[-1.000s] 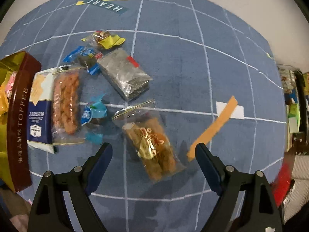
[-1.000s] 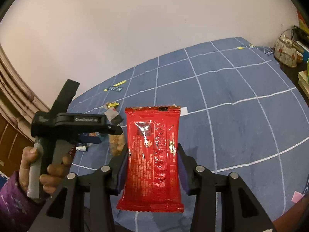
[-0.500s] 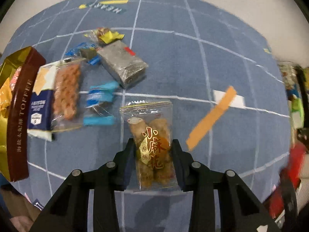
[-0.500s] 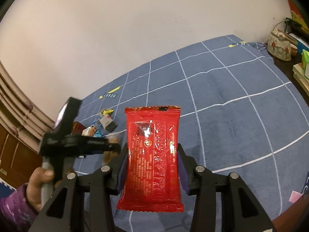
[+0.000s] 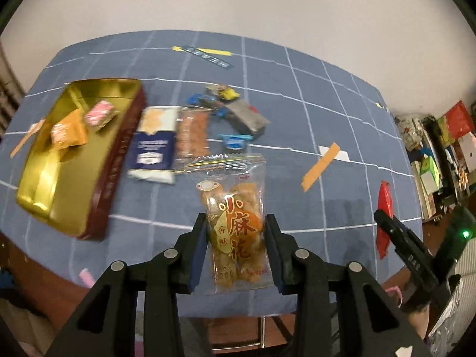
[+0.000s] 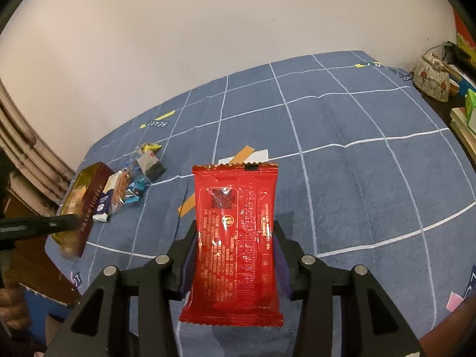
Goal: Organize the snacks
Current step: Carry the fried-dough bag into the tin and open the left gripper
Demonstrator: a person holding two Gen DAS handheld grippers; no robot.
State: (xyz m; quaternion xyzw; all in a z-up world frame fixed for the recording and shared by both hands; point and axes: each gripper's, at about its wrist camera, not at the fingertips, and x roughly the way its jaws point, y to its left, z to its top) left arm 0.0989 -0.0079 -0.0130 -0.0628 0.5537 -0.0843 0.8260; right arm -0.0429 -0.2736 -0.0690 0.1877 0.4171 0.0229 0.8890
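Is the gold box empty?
No, the gold tin already has a few wrapped sweets in it, such as a pink one and an orange one, near its far end.

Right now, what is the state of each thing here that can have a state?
Left gripper: shut on the clear fried-twist snack packet, held off the cloth.
Right gripper: shut on the red snack packet, sealed, held up.
Gold toffee tin: open, a few wrapped sweets inside.
Blue and white packet: lying flat on the cloth beside the tin.
Silver foil packet: lying on the cloth.
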